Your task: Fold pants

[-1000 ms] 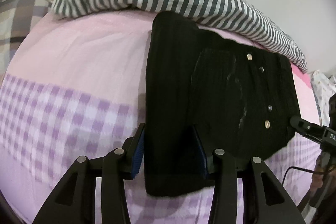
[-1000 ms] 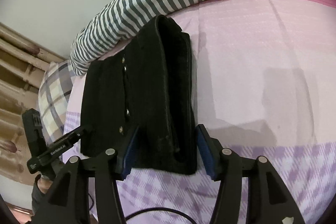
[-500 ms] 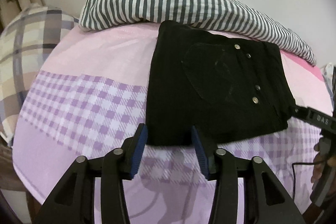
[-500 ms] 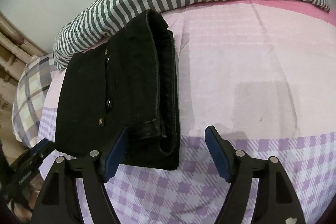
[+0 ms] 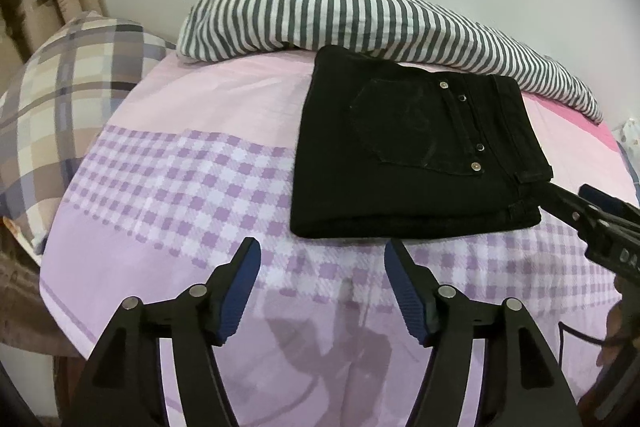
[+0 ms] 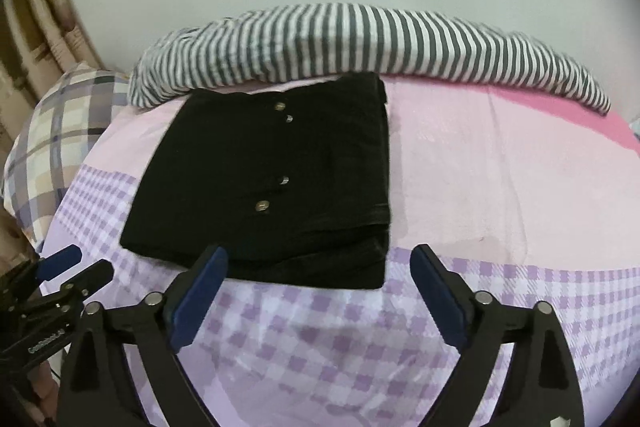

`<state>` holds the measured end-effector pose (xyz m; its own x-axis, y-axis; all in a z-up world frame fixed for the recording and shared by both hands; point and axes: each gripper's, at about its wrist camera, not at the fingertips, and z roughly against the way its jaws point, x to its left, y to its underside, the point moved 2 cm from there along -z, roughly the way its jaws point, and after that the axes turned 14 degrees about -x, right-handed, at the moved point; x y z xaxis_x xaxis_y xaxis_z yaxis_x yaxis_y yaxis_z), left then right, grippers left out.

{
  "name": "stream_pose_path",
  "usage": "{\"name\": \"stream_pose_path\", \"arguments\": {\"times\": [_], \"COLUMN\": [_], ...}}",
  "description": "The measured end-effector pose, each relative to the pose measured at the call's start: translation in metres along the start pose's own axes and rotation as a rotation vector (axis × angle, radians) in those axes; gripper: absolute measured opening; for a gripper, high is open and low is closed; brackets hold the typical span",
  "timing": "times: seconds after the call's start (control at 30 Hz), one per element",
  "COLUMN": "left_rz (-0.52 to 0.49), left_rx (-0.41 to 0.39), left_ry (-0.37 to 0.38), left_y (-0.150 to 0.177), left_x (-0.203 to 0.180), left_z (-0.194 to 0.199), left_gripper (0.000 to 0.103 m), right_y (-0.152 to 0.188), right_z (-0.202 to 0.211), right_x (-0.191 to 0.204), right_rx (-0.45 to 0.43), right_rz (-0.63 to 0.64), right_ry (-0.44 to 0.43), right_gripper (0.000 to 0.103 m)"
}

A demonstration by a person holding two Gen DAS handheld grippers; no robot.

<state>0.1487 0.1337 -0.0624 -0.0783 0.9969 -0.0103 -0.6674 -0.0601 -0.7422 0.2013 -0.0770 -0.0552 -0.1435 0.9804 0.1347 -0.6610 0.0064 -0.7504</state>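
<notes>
Item: pants [image 5: 416,147], folded sq. on bed [image 5: 180,187] nr striped pillow [image 5: 360,23]; both hand-held grippers [image 5: 322,267] [image 6: 318,269] opening, nothing btwn jaws; risk: a pad catching the front edge cd undo fold.

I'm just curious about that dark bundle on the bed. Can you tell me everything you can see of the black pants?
The black pants lie folded into a flat, roughly square stack of several layers on the pink and purple checked bedsheet. They look like denim, with a stitched back pocket and four small metal rivets showing on top. The far edge meets or sits very near the striped blanket. Neither gripper touches them.
</notes>
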Motion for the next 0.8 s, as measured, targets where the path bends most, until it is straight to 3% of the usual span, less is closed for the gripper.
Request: {"name": "stream_pose_path", "arguments": {"times": [0.33, 0.8], "left_rz": [-0.013, -0.019], "left_rx": [-0.035, -0.065], "left_ry": [-0.023, -0.049], "left_y": [0.005, 0.003], "left_x": [0.002, 0.002], "left_z": [0.008, 0.015], "left_gripper": [0.068, 0.068], "right_y": [0.010, 0.016], "right_z": [0.026, 0.029], "right_x": [0.023, 0.039], "right_rx": [-0.056, -0.043], "right_rz": [0.030, 0.071], "right_ry": [0.047, 0.052], "right_gripper": [0.099, 0.099]}}
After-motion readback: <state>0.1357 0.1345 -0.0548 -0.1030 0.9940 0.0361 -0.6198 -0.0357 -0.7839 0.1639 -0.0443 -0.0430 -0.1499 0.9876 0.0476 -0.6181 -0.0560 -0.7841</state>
